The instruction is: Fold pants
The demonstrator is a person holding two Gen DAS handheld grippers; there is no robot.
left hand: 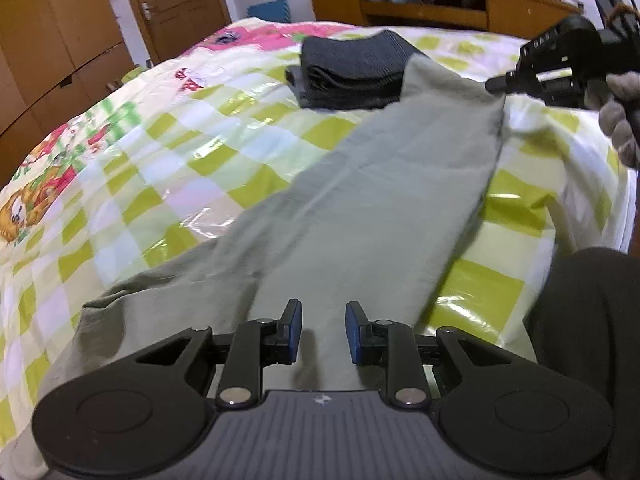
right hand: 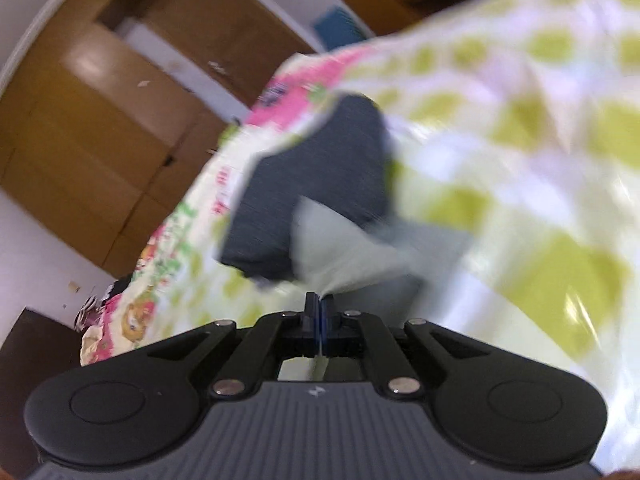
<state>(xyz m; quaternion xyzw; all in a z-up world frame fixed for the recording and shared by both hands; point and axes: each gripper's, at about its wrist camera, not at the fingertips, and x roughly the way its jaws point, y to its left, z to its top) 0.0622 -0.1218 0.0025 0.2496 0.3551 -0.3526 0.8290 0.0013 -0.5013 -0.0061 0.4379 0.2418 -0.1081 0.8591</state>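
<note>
Right now your right gripper (right hand: 320, 304) has its fingers pinched tight on a corner of the grey-green pants (left hand: 360, 184), apparently the far hem, lifted so that end can be carried over for a fold. The rest of the pants lies stretched along the bed (left hand: 168, 152), its far end overlapping a folded dark garment (left hand: 352, 72). Your left gripper (left hand: 322, 330) sits over the near end with fingers narrowly apart, holding nothing, likely placed to steady or pick up that end. No readable writing shows; only cartoon prints on the bed cover.
</note>
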